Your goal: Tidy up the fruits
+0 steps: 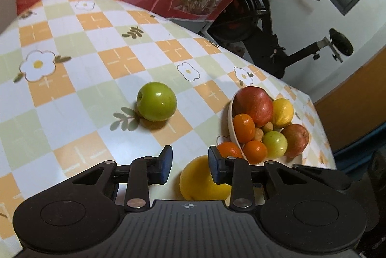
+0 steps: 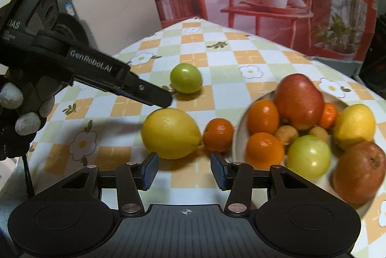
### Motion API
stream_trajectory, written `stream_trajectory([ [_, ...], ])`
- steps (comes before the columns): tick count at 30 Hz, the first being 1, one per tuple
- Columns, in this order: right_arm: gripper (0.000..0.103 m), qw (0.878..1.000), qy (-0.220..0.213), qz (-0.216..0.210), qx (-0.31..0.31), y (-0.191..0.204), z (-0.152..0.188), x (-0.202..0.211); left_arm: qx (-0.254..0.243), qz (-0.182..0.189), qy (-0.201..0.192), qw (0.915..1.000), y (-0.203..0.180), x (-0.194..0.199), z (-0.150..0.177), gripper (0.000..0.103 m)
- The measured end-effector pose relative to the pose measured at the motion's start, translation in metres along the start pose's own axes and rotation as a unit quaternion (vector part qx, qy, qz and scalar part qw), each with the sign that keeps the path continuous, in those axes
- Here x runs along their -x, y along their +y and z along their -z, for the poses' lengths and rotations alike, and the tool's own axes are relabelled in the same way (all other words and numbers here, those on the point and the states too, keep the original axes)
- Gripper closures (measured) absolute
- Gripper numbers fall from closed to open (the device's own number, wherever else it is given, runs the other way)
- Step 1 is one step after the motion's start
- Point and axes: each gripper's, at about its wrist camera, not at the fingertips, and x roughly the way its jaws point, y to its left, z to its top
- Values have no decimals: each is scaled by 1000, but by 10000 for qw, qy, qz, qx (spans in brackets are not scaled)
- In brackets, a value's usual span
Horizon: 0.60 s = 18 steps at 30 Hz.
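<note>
Left wrist view: right finger [image 1: 214, 167] partly hides lemon [image 1: 200, 183].

Soft indoor light, faint shadows, fisheye-bent edges, motion blur in right wrist view

- Left gripper [image 1: 190, 162]: matte black body, two round side housings, a ribbed centre plate with a small white crosshair mark.
- Silver round pivot screws on black linkage arms; dark blue textured pads [image 1: 166, 167].
- Right gripper [image 2: 184, 170]: same build and colours.
- White "GenRobot.AI" lettering on the left gripper's side.
- Gloved hand [image 2: 17, 113]: black glove with grey fingertips.
</note>
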Motion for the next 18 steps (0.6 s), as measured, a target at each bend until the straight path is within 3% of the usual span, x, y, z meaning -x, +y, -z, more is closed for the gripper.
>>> stream_trajectory([
  [18,53,9994,192,-220,-193,0,2,-20,-215,451,280,9984,-7,-4,3,71],
])
